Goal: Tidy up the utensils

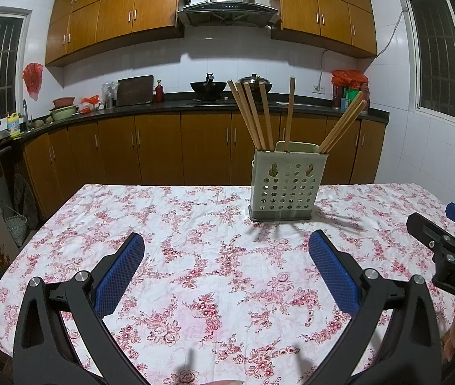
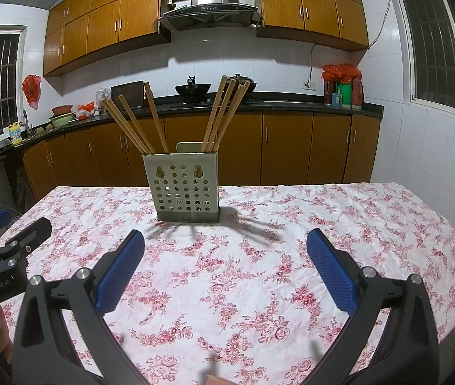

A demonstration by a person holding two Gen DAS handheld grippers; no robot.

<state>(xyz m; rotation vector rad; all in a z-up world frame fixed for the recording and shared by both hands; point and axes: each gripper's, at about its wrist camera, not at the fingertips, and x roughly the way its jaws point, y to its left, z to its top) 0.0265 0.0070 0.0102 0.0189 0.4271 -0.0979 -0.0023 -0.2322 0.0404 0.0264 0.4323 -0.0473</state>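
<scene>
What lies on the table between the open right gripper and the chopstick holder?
Nothing but bare floral tablecloth and shadows lies between the right gripper and chopstick holder, in the right wrist view.

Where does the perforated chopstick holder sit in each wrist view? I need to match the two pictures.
Left wrist: chopstick holder right of centre, at the table's far edge.
Right wrist: chopstick holder left of centre, same far edge.
Shared landmark: the range hood on the back wall, above and behind the holder.
</scene>
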